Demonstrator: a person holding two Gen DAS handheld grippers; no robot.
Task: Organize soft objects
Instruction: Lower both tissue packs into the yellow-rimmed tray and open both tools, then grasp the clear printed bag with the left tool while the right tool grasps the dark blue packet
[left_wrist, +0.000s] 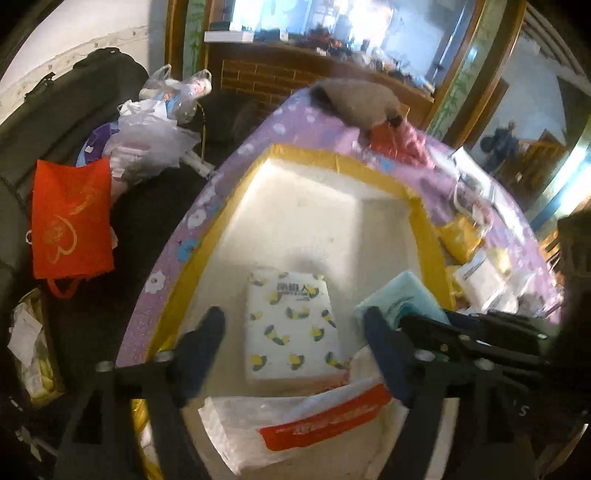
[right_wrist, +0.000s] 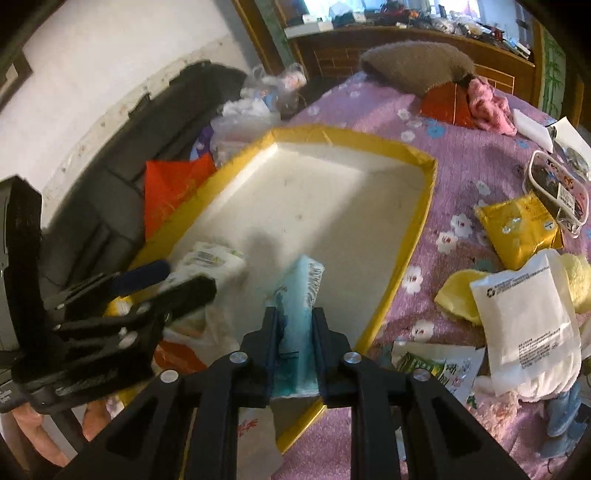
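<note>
A white foam box with a yellow taped rim (left_wrist: 424, 221) (right_wrist: 417, 229) sits on the bed. Inside it lies a white tissue pack with a lemon print (left_wrist: 291, 325) (right_wrist: 210, 258), flat on the box floor. My left gripper (left_wrist: 294, 314) (right_wrist: 166, 280) hangs over that pack, open, its pads clear of the pack's sides. My right gripper (right_wrist: 295, 312) (left_wrist: 461, 332) is shut on a teal tissue pack (right_wrist: 306, 280) (left_wrist: 399, 295), held on edge above the box's near right part. A white plastic bag with a red stripe (left_wrist: 314, 417) (right_wrist: 177, 354) lies at the box's near end.
On the purple flowered bedspread (right_wrist: 461, 177) right of the box lie a yellow packet (right_wrist: 517, 229), a white pouch (right_wrist: 524, 317) over a yellow soft item (right_wrist: 454, 295), a pink cloth (right_wrist: 487, 107) and a brown pillow (right_wrist: 417, 62). A red bag (left_wrist: 70, 221) and plastic bags (left_wrist: 147, 129) crowd the dark sofa on the left.
</note>
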